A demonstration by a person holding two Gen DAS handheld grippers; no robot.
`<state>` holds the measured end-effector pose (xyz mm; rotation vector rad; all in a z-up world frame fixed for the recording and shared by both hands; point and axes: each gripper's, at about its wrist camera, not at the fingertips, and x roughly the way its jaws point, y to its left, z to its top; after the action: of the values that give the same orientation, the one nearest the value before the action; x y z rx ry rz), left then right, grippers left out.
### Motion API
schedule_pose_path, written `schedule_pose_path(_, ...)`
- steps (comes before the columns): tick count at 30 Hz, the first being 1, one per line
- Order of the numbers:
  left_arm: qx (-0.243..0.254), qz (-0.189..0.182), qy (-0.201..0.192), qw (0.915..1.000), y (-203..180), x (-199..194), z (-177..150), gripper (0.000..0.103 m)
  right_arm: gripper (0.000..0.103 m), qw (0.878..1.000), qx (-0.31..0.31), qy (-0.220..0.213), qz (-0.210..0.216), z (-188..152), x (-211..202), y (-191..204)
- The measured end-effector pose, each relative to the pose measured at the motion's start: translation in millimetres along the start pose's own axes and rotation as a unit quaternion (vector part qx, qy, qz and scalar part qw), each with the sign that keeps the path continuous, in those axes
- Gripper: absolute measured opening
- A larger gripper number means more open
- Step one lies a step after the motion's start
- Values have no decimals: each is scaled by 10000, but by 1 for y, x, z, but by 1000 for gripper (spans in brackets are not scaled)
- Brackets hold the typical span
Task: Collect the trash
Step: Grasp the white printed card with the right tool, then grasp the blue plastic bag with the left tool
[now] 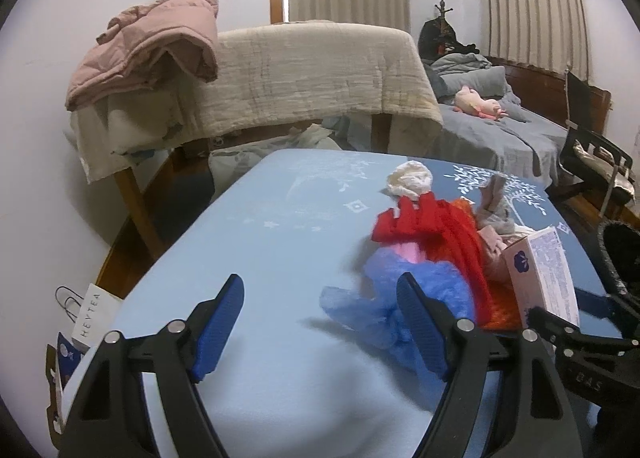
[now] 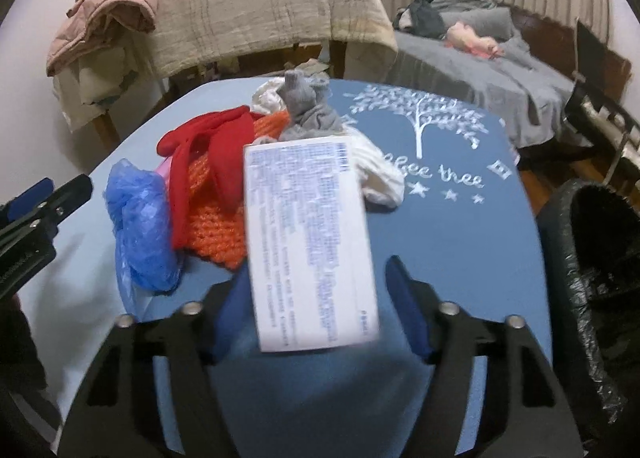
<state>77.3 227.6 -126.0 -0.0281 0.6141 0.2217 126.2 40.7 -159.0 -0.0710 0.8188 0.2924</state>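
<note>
Box (image 2: 310, 242) sits right between your right fingers (image 2: 408, 306), its long axis running straight out along them toward the pile of clothes. The right gripper (image 2: 316, 308) has its fingers spread wide, with the left pad apparently touching or just behind the box's near left edge and the right pad clearly apart from its right edge, so nothing is clamped yet. The box looks blurred and tilted, so you cannot tell whether its near end rests on the tabletop (image 2: 460, 242) or is lifted off it.

Your left gripper (image 1: 320, 318) also stands with fingers apart and empty. The crumpled blue plastic bag (image 1: 400, 298) lies just past and against its right fingertip, off to the right of the gap rather than inside it.

The black-lined bin (image 2: 592, 258) sits off the tabletop's right edge, beyond your right fingers, so the right hand is the nearer one for the drop. The box is the likely first piece; close across its short width, then swing right.
</note>
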Motion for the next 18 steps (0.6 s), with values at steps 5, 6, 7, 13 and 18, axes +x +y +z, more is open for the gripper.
schedule_pose_path(5, 28, -189, 41, 9998, -15, 1, -1, 77, 55, 9998, 96, -149, 74, 1, -14, -7)
schedule_pose_path(6, 39, -222, 46, 9997, -19, 1, -1, 77, 55, 9998, 97, -187, 56, 2, -17, -8)
schedule_pose_path(7, 62, -237, 51, 9997, -22, 2, -1, 77, 55, 9997, 98, -217, 41, 2, -19, -10)
schedule_pose_path(13, 66, -291, 168, 9994, -38, 13, -1, 77, 54, 9993, 207, -310, -73, 3, -29, -28)
schedule_pose_path(18, 130, -354, 341, 9987, -49, 24, -4, 76, 55, 9989, 285, -342, -156, 2, -34, -41)
